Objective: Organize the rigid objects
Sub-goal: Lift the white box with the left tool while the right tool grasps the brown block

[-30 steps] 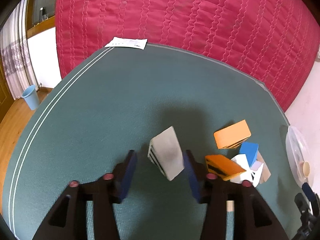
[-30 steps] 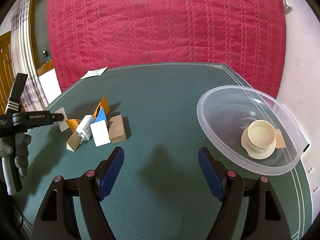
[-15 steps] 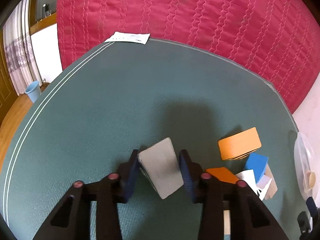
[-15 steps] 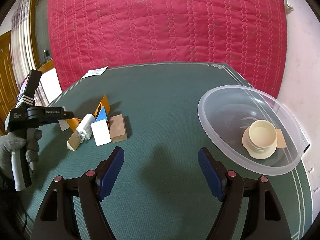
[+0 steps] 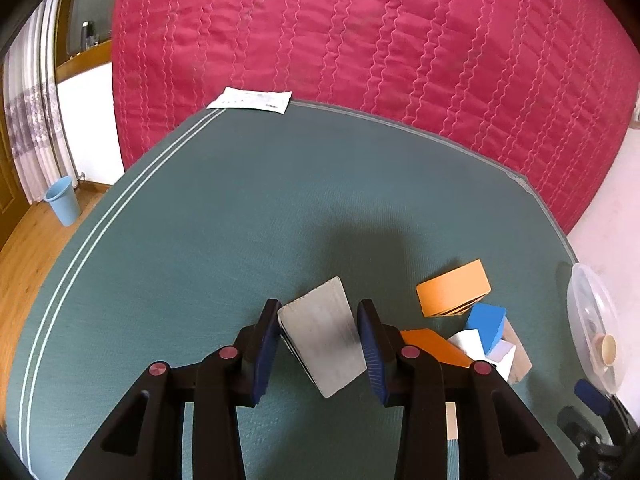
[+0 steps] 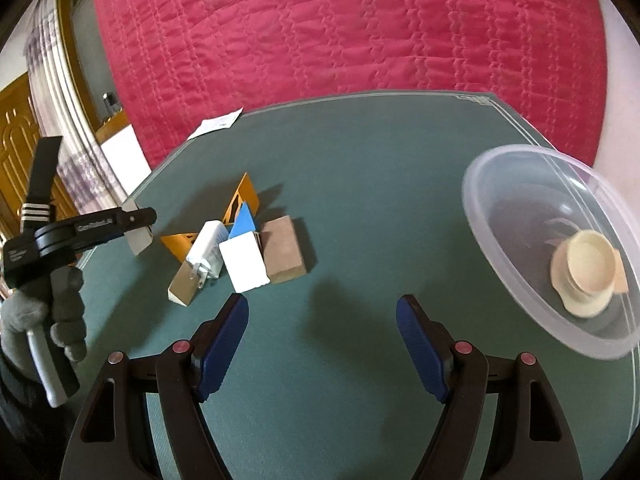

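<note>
Lying wide and bare toward the white-lined left edge, green tabletop; crowding the right side, block pile and clear bowl near the edge; gripping the grey block between pressed jaws, left gripper; hovering with jaws wide apart, holding nothing, right gripper.

The left wrist view looks steeply down, close over the green table. The right wrist view sits farther back and lower, facing the red quilt. Both share the block pile – and the clear bowl.
</note>
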The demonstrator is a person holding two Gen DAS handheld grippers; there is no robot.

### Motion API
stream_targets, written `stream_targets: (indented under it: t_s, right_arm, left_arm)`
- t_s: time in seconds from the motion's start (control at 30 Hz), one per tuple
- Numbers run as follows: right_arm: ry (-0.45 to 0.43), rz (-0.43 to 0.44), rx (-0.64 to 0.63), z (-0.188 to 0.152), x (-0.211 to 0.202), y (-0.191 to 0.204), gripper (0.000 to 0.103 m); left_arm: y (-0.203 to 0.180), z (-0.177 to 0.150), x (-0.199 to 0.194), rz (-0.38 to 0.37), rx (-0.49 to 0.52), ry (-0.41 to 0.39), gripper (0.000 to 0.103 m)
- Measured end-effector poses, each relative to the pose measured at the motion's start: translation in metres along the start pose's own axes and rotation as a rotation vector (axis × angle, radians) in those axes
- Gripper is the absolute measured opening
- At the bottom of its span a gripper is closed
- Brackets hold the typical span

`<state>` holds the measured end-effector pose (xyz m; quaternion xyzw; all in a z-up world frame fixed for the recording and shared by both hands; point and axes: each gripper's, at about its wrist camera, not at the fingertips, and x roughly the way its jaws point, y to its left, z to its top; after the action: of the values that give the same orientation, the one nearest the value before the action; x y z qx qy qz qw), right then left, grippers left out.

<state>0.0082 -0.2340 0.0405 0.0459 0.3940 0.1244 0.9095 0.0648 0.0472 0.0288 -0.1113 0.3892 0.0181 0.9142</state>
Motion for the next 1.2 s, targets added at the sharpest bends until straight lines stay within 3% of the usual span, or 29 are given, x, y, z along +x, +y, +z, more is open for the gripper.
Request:
stream_targets:
  t_s: [0.3,0.6,0.73,0.9,1.03,1.2]
  right_arm:
    - [0.038,-0.068,-0.072,0.025,0.043,0.010,0.076]
    - [0.079,-0.064,-0.162,0.029,0.064,0.036,0.076]
    - [0.093,-0.037,-0.204,0.025,0.065,0.047,0.071]
    - [0.093,-0.026,-0.139,0.026,0.063,0.033,0.065]
    - [0.093,-0.060,-0.145,0.026,0.062,0.029,0.055]
    - [0.098,-0.082,-0.193,0.028,0.066,0.039,0.052]
  left_arm:
    - [-0.001,-0.001,-0.007,-0.003,0.008,-0.016,0.041]
    - [-0.003,-0.002,-0.008,-0.007,0.021,-0.019,0.041]
    - [-0.004,-0.003,-0.009,-0.004,0.023,-0.018,0.041]
    - [-0.005,-0.003,-0.009,-0.001,0.024,-0.020,0.041]
    - [-0.006,-0.004,-0.008,0.000,0.026,-0.014,0.041]
    - [-0.009,-0.007,-0.008,-0.005,0.039,-0.012,0.041]
